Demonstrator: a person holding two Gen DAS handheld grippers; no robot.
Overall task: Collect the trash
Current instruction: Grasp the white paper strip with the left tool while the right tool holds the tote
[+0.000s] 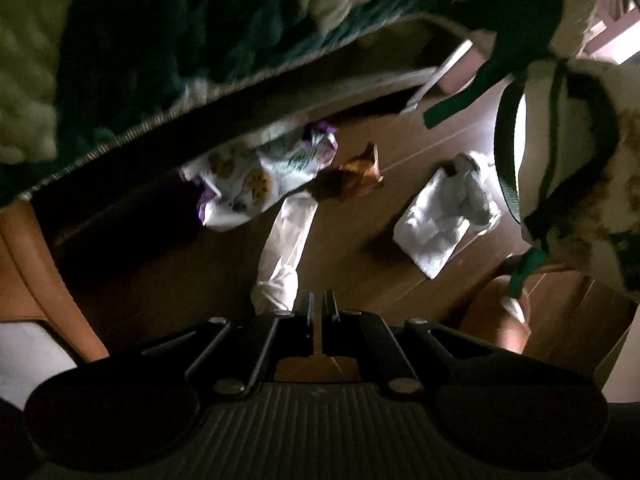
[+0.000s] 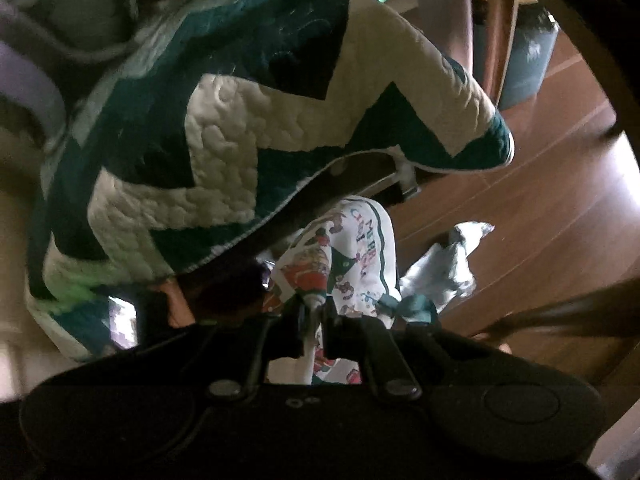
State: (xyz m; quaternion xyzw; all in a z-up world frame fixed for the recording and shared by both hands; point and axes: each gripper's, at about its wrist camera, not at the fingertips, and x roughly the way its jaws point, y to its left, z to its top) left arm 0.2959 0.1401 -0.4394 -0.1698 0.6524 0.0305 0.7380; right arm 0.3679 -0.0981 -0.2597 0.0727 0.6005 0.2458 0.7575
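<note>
Black jaws of the left gripper (image 1: pixel 319 312) stand closed with only a thin slit between them and nothing pinched there that the left wrist view shows; a long white wrapper (image 1: pixel 285 256) lies on the wooden floor (image 1: pixel 352 248) just beyond the tips, whether touching them I cannot tell. At the wrapper's far end sits a crumpled brown wrapper (image 1: pixel 356 178), and just left of that a white packet printed with cookies (image 1: pixel 244 182), half under the hanging edge of a green-and-white quilt (image 1: pixel 120 60). To the right, apart from these, a crumpled white paper bag (image 1: pixel 444 220) lies flat on the floor. Near its right side hangs a white bag with dark green straps (image 1: pixel 560 128).

In the right wrist view, the right gripper (image 2: pixel 316 320) is closed on the edge of a white holiday-print bag (image 2: pixel 352 256), its fabric pinched between the pads and running on past them toward the camera. A green bow (image 2: pixel 412 304) sits on the bag's right edge. The same quilt (image 2: pixel 224 140) drapes over the far left, its edge hanging above the bag. Right of the bag, white crumpled paper (image 2: pixel 444 272) lies on the floor (image 2: pixel 540 208). Far right, wooden chair legs (image 2: pixel 500 32) stand by a blue-grey bin (image 2: pixel 528 60).
</note>
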